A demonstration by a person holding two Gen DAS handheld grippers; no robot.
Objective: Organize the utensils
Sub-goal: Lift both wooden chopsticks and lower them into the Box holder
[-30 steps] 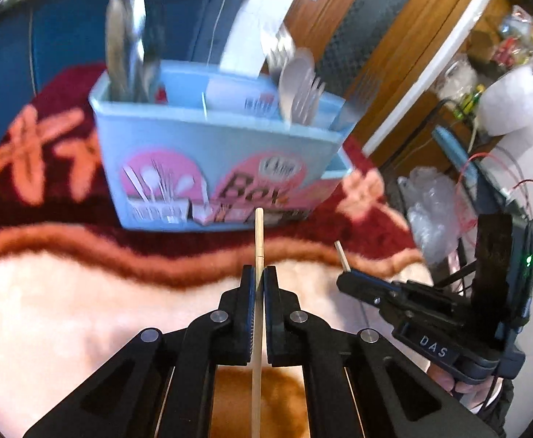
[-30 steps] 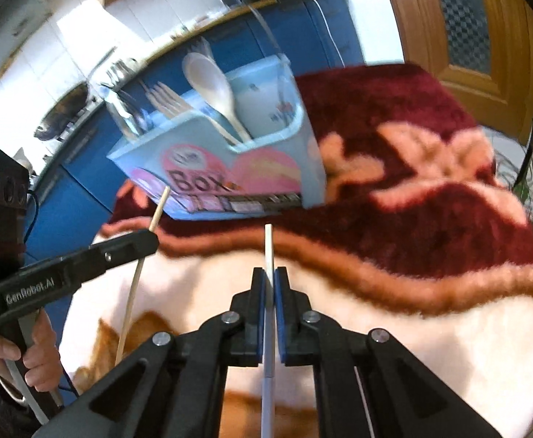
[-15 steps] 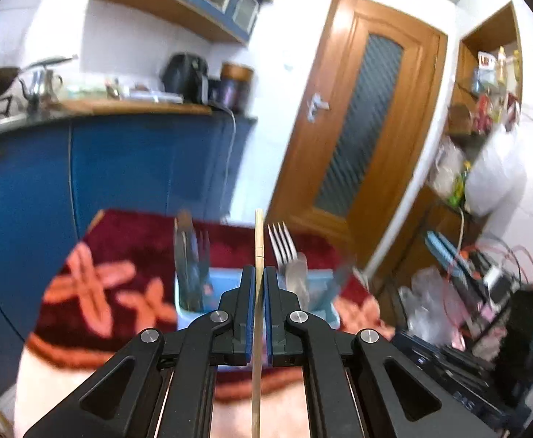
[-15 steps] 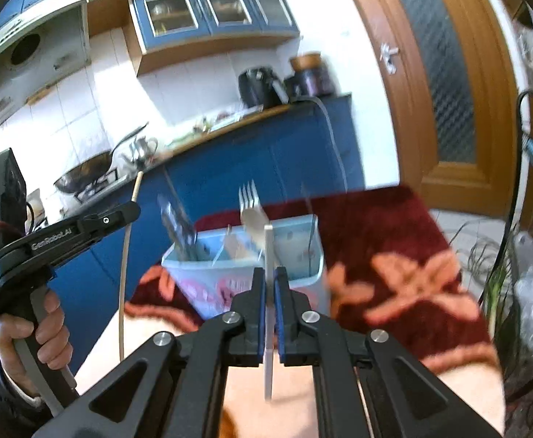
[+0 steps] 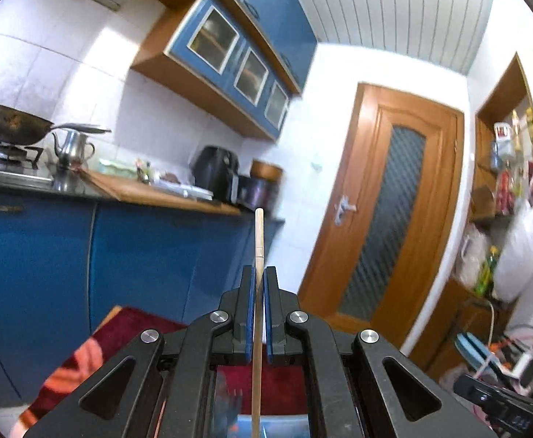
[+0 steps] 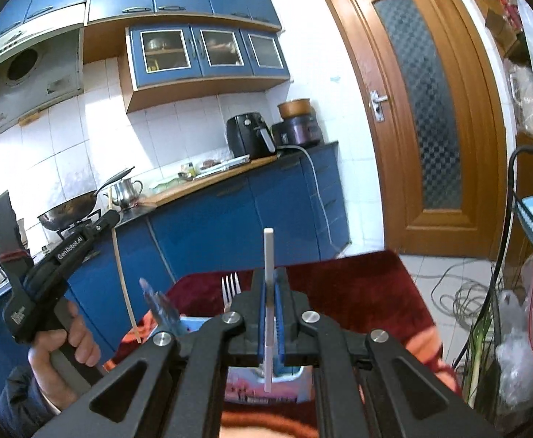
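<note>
My left gripper point(image 5: 259, 281) is shut on a wooden chopstick point(image 5: 258, 241), held upright above the light blue utensil box point(image 5: 251, 427), whose rim shows between the arms. The left gripper point(image 6: 111, 215) and its wooden chopstick point(image 6: 124, 277) also show in the right wrist view. My right gripper point(image 6: 269, 284) is shut on a white chopstick point(image 6: 268, 255), held upright over the utensil box point(image 6: 266, 387). A fork point(image 6: 230, 286) and a blurred metal utensil point(image 6: 158, 306) stand in the box.
The box stands on a dark red and cream patterned blanket point(image 6: 368, 292). Blue kitchen cabinets point(image 6: 237, 219) with a wok point(image 6: 69, 211), kettle and air fryer point(image 6: 250, 135) lie behind. A wooden door point(image 6: 419, 109) is at right, cables and bags at far right.
Both grippers have risen and tilted up with their chopsticks. The box has dropped from the middle of view to the bottom edge, under the grippers.
</note>
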